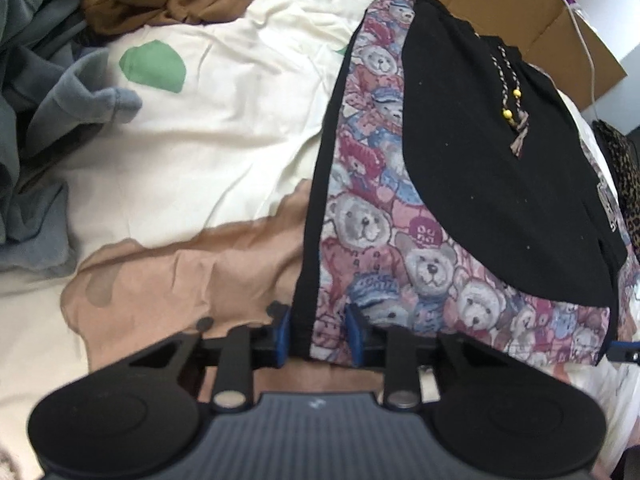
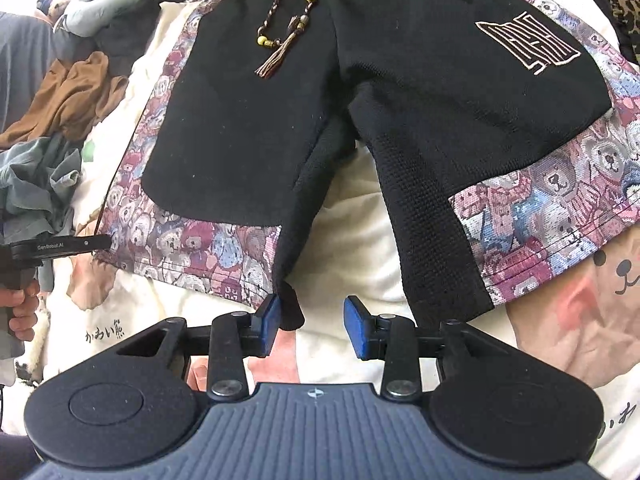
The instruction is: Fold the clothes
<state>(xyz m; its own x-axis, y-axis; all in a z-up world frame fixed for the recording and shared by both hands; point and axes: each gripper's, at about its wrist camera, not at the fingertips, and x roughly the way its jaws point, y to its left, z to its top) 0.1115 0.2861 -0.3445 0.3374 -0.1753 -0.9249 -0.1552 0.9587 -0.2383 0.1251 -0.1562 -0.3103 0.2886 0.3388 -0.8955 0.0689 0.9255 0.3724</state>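
black shorts (image 2: 400,92) with teddy-bear panels lie flat on my cream bedsheet (image 1: 224,148), left tool (image 1: 316,334) part-open astride the outer hem corner, right tool (image 2: 310,326) open, empty at the inner leg hem.

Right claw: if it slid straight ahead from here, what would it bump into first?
Probably the shorts: the right claw stands open with the black inner hem corner by its left pad; dead centre, bare bedsheet comes first.

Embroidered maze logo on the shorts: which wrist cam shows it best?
Right wrist: the logo faces the camera whole on the shorts. Left wrist catches only a foreshortened sliver at the far edge.
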